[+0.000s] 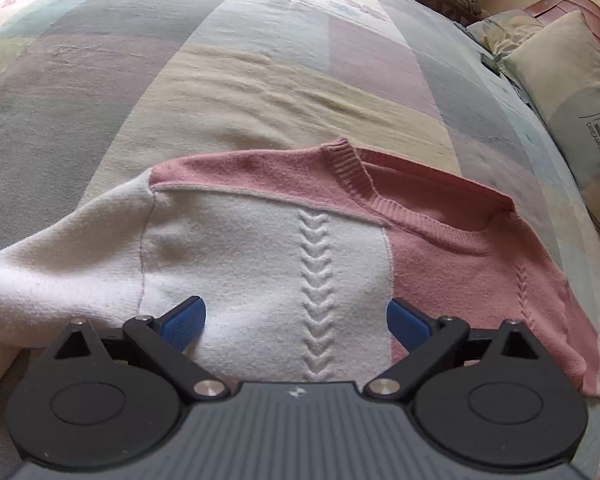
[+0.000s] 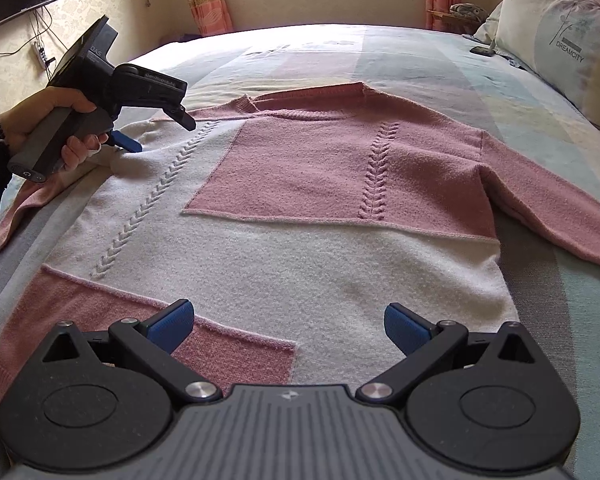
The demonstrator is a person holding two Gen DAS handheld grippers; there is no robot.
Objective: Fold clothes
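On bed [image 2: 380,52], sweater [image 2: 300,168], left tool [image 2: 148,132] visible

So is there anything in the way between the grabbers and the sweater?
Nothing visible. The sweater lies flat on the bed, nothing on top. The left hand-held gripper hovers open over its white shoulder part, and the right hand-held gripper is open just above the hem.
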